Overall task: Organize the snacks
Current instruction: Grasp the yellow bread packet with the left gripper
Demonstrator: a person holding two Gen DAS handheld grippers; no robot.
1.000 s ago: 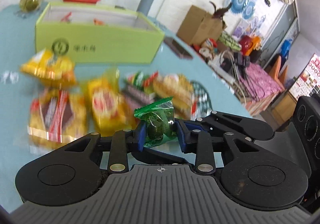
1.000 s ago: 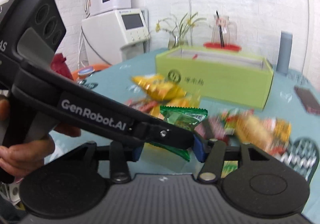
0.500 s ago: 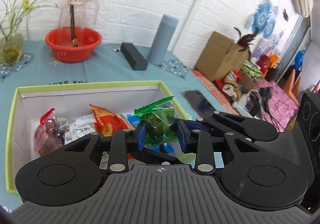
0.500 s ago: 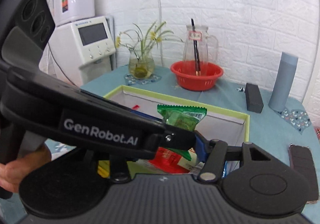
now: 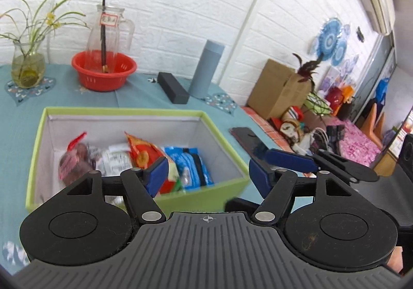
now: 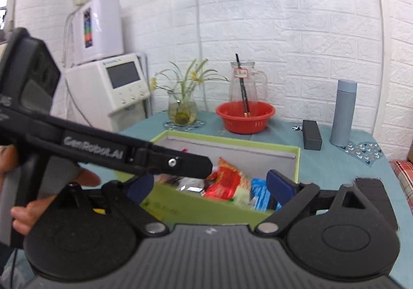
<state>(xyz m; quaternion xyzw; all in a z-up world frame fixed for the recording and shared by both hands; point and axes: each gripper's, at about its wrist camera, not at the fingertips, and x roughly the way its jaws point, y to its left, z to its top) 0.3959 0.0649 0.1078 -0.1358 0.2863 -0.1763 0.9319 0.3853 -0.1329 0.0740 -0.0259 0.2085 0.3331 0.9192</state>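
On the teal tablecloth [image 5: 15, 134], a green box [image 5: 227, 144] holds bright snack packets [image 5: 144, 152].

Left gripper [image 5: 204, 175]: matte black plastic linkage with two round black discs, each bearing a shallow raised circle, flanking a ribbed dark grey housing marked by a small white crosshair at its front edge. Silver pivot pins join the arms; triangular cut-outs lighten the outer links. Fingers [image 5: 156, 176] carry blue pads.

Right gripper [image 6: 209, 185]: same build, with a ribbed grey housing, black discs, silver pivot pins, a triangular cut-out and blue-padded fingers [image 6: 280, 187]. In this view the left gripper appears from the side as a long black arm with white "GenRobot.AI" lettering, one silver screw near its tip, and a boxy black rear body. A hand [image 6: 19, 214] grips its grey handle; no sleeve is visible.
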